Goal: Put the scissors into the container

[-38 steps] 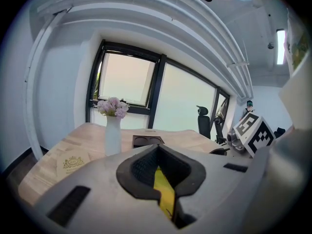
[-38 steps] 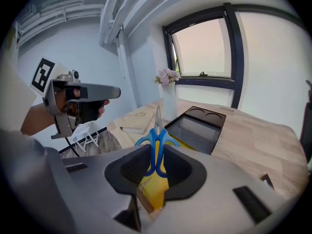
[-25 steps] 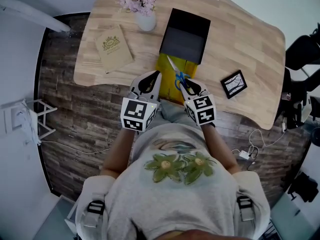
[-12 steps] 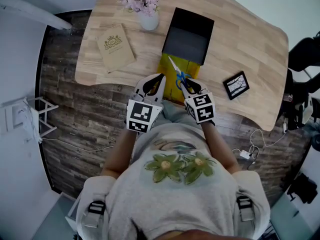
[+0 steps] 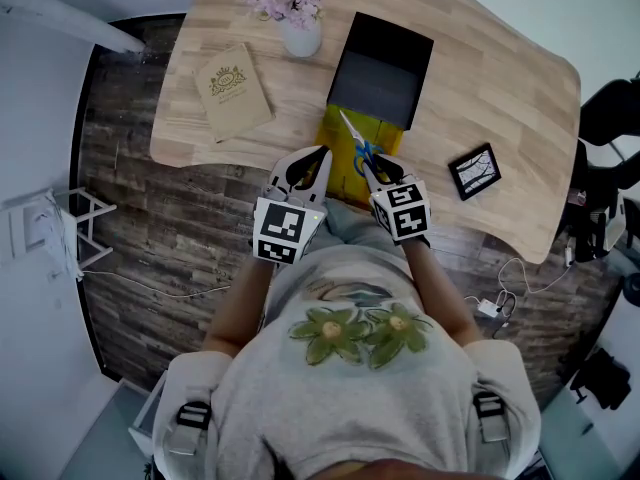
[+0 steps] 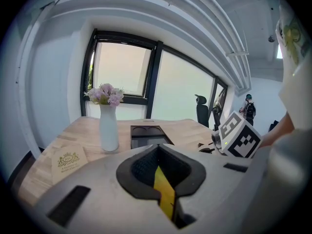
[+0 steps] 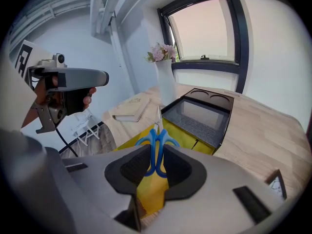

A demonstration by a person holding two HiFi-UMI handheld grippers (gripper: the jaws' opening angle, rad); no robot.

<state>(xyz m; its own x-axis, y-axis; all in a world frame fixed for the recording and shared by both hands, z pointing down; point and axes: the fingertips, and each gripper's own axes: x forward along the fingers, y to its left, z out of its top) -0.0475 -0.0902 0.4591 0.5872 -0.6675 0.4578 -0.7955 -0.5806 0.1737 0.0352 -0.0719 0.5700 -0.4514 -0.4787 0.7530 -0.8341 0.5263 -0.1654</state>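
Observation:
Blue-handled scissors [image 5: 357, 146] hang over the yellow flap [image 5: 340, 163] that lies in front of the black container [image 5: 375, 83]. My right gripper [image 5: 372, 168] is shut on their handles [image 7: 157, 147], and the blades point away toward the container [image 7: 202, 118]. The container is open and empty. My left gripper [image 5: 315, 156] hovers just left of the flap with its fingertips together and nothing between them. In the left gripper view a thin strip of yellow shows behind the closed tips [image 6: 157, 152]. The right gripper view shows the left gripper [image 7: 73, 79] at its upper left, held in a hand.
A white vase of pink flowers [image 5: 298, 33] and a tan book [image 5: 231, 90] stand left of the container. A small black-framed picture [image 5: 472, 171] lies to its right. The table's front edge runs right under both grippers. Cables lie on the floor at the right.
The right gripper has sunk a little toward the yellow flap, still holding the scissors. The left gripper has barely moved.

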